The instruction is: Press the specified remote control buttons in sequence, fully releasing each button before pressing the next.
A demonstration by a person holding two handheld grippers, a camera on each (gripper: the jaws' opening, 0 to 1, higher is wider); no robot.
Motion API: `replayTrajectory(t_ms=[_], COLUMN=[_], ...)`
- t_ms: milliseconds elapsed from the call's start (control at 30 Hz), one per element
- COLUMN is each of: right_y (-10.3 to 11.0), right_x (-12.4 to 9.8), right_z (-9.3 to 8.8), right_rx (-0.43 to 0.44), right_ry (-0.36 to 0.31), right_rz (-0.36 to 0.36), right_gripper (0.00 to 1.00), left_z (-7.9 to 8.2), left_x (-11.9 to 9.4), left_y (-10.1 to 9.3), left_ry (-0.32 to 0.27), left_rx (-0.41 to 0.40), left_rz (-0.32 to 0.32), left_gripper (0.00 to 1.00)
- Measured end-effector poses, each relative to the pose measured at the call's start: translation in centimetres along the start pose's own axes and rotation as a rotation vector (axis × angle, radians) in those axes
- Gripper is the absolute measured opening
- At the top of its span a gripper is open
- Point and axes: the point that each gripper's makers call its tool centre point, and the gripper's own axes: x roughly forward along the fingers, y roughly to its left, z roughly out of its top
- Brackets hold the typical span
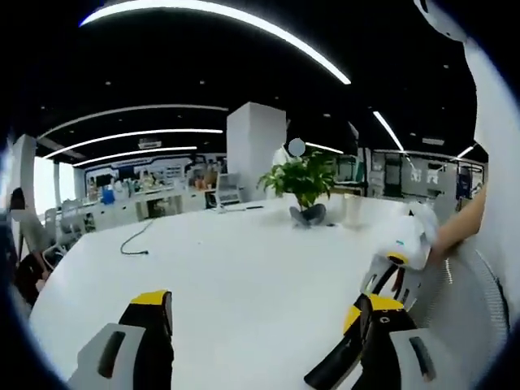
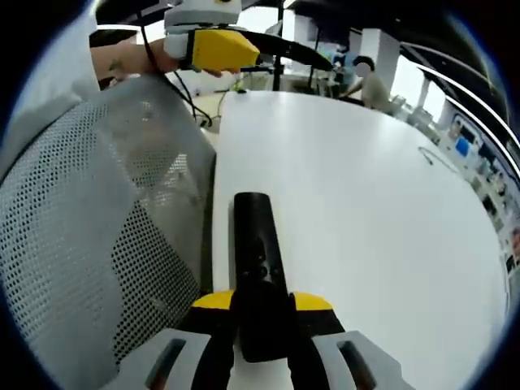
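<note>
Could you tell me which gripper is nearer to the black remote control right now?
Right. The right gripper has the remote control between its jaws; the left gripper hangs apart, above the table's far end.

Open-plan office, dark ceiling w/ long curved LED light strips (image 1: 219, 12). Big white table (image 1: 244, 268) takes up most of the foreground in both views. Potted green plant (image 1: 305, 183) sits at the table's far side, black cable (image 1: 134, 241) trails on top near far-left edge. White square pillar (image 1: 254, 146) behind the plant. Desks, chairs, shelving along back wall, too small for detail. Grey mesh chair back (image 2: 97, 236) just beside table edge. Seated person (image 2: 370, 81) at far end.
</note>
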Motion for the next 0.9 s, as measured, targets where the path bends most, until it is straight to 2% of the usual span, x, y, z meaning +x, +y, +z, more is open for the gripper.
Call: replayTrajectory(t_ms=[67,133,300,633,900], right_y=[0.0,0.0,0.0,0.0,-0.1], right_x=[0.0,0.0,0.0,0.1,0.1], right_z=[0.0,0.0,0.0,0.1,0.1], right_rx=[0.001,0.002,0.005,0.020,0.011], right_ry=[-0.001,-0.001,-0.001,-0.006,0.008], right_rz=[0.000,-0.001,-0.003,-0.002,0.006], right_gripper=[0.22,0.22,0.22,0.22,0.21], left_z=[0.2,0.5,0.9,1.8,2.2], left_x=[-0.2,-0.3,-0.3,-0.6,-1.1], left_y=[0.6,0.9,0.7,0.5,1.7], left_ry=[-0.012,-0.030,-0.056,-0.092,-0.120], left_rx=[-0.001,-0.037,-0.105,-0.046,-0.083], left_rz=[0.027,0.039,0.025,0.047,0.089], left_gripper=[1.00,1.00,1.00,1.00,1.00])
